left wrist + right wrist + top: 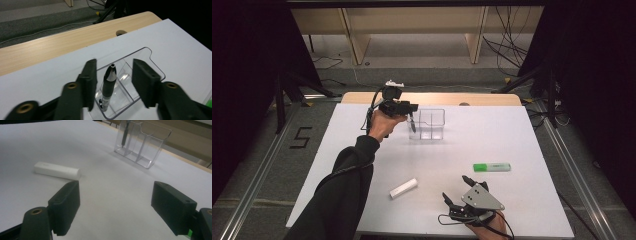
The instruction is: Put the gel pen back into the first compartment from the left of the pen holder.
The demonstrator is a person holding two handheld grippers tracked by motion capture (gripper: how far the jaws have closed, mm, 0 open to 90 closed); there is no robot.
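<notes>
Left gripper view | pen [108, 87] upright in holder [150, 62] | between parted jaws, untouched

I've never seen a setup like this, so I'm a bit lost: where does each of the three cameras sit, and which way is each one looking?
High view: above the person's side, looking forward and down on the white table; a sleeve, both hands, left tool and right tool show.
Left gripper view: rides the left tool, looking down into the clear organizer where a dark pen stands; its open jaws show.
Right gripper view: rides the right tool, low over the table, facing a white tube; open jaws show.
Shared: all three show organizer and pen.
</notes>
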